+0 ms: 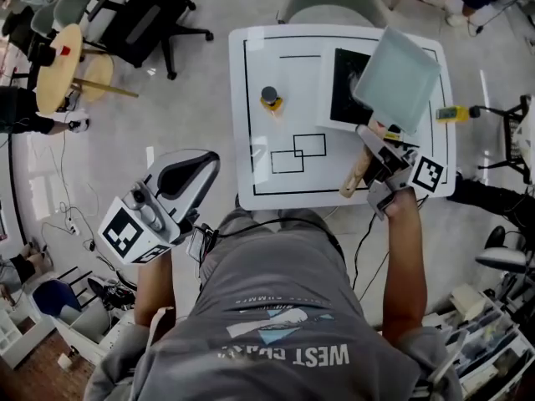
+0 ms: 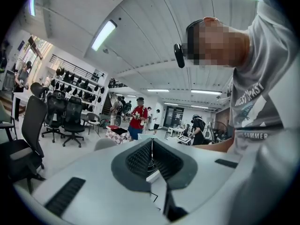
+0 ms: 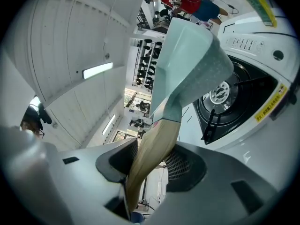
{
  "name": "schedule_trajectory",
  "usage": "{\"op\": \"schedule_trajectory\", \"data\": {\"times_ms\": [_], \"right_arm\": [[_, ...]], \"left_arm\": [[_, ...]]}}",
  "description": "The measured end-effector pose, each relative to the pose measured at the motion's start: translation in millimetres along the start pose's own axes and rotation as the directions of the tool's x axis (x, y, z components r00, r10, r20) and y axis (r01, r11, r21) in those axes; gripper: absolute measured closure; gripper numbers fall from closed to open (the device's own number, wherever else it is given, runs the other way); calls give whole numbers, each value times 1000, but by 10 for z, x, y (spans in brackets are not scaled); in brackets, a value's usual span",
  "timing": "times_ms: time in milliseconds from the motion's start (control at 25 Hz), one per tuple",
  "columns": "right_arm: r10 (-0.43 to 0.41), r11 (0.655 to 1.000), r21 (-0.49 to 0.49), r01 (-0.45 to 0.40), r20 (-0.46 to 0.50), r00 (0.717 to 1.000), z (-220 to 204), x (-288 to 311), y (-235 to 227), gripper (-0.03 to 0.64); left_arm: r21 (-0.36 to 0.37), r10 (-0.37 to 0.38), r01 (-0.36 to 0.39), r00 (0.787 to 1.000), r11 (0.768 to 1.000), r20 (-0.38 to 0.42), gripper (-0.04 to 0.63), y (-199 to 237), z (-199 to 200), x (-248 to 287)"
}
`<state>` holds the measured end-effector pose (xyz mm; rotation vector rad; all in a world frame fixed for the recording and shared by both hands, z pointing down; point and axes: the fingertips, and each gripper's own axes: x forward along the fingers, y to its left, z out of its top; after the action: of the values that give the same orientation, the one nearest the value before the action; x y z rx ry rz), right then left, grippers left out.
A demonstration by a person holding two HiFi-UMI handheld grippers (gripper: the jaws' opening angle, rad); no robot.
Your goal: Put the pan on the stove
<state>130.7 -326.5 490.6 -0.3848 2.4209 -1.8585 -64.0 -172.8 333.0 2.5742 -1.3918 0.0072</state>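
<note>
A pale green square pan with a wooden handle hangs tilted in the air over the right part of the stove, a white unit with a black burner. My right gripper is shut on the handle near the table's front edge. The right gripper view shows the handle clamped between the jaws of my right gripper, the pan raised above them, and the burner beyond it. My left gripper is off the table to the left, shut and empty.
On the white table stand a small dark knob on a yellow base, black outlined rectangles and a yellow device at the right edge. Office chairs and a round wooden table stand on the left.
</note>
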Motion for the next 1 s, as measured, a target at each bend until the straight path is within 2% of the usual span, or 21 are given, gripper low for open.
{"op": "schedule_trajectory", "data": {"times_ms": [1000], "right_arm": [[-38, 995, 89, 42, -47, 998, -172, 146, -829, 431]], "left_arm": [[-31, 48, -50, 998, 998, -48, 594, 0, -263, -151]]}}
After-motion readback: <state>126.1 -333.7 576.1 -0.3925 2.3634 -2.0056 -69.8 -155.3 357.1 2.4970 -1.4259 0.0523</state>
